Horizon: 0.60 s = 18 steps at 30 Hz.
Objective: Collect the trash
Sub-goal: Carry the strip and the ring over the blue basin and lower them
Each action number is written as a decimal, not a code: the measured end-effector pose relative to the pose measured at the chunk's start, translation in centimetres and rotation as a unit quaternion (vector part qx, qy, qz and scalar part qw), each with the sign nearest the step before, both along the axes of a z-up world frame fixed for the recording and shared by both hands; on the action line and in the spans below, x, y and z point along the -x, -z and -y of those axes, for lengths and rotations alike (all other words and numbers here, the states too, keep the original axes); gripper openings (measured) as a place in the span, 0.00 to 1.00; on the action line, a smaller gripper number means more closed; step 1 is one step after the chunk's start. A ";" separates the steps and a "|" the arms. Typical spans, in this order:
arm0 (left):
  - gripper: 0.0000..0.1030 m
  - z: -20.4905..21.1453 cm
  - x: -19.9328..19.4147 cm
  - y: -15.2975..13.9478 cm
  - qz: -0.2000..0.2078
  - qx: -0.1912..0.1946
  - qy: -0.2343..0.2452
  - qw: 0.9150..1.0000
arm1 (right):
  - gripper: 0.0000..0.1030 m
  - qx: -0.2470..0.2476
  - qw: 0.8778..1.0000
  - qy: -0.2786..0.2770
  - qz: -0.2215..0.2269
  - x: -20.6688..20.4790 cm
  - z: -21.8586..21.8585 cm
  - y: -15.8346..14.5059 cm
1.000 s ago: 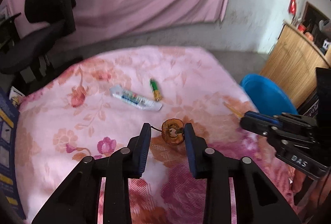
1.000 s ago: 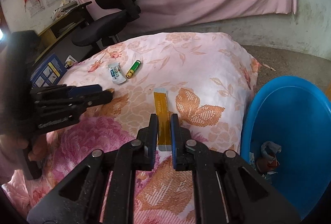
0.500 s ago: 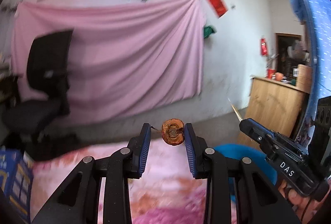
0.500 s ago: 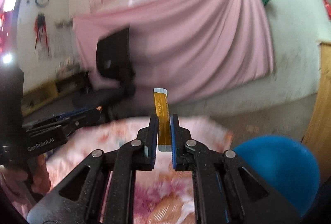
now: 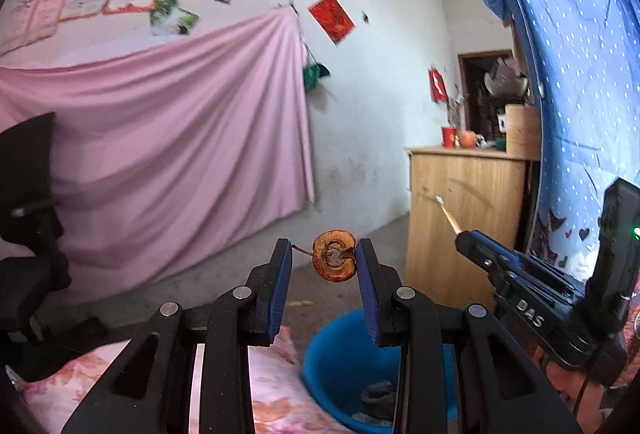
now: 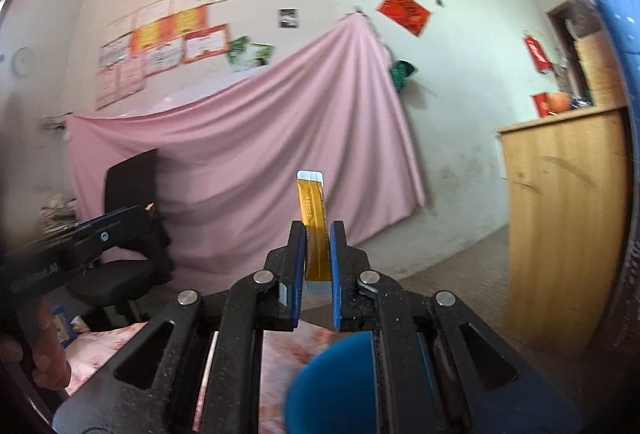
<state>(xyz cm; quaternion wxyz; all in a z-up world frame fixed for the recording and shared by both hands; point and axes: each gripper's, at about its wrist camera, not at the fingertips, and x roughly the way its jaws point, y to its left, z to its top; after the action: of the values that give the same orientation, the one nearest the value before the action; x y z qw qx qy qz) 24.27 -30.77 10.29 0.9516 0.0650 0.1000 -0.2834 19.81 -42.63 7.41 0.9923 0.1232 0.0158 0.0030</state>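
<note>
My left gripper [image 5: 323,260] is shut on a dried orange fruit slice [image 5: 334,261] with a thin stem and holds it in the air, above and behind the blue bin [image 5: 344,366]. My right gripper [image 6: 316,254] is shut on a flat orange ribbon strip [image 6: 313,218] that sticks up between its fingers; it also shows in the left wrist view [image 5: 464,236] at the right. The blue bin [image 6: 332,382] lies below the right gripper and holds some scraps.
The flowered pink cloth [image 5: 100,382] of the table is low in both views. A black office chair [image 5: 28,213] stands at the left, a wooden cabinet [image 5: 464,218] at the right, a pink drape [image 5: 160,161] on the back wall.
Both grippers have lifted off the table with their items and tilted up. The views now show the wall instead of the tabletop, and the blue bin has come under them.
</note>
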 end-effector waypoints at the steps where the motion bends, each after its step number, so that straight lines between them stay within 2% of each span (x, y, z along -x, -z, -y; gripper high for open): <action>1: 0.27 0.9 -0.5 0.3 -0.013 -0.009 0.004 1.000 | 0.40 -0.004 1.000 0.010 -0.009 -0.2 0.7 -0.1; 4: 0.27 2.9 -2.0 1.2 -0.053 -0.032 0.010 0.998 | 0.40 -0.014 0.998 0.031 -0.043 -1.0 2.2 0.4; 10: 0.27 5.4 -5.0 2.6 -0.138 -0.043 0.015 0.989 | 0.40 -0.042 0.990 0.042 -0.125 -2.9 4.4 2.8; 14: 0.27 6.5 -6.8 3.5 -0.188 -0.048 0.017 0.981 | 0.40 -0.070 0.983 0.041 -0.163 -4.1 6.0 4.4; 18: 0.27 6.6 -8.0 4.5 -0.237 -0.071 0.009 0.969 | 0.40 -0.086 0.977 0.044 -0.191 -4.9 7.1 5.5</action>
<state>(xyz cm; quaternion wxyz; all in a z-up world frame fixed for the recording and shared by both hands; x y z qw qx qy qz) 32.26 -37.37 5.76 0.8913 0.0641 0.3417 -0.2911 24.67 -49.76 1.87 0.9559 0.2068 0.1992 -0.0624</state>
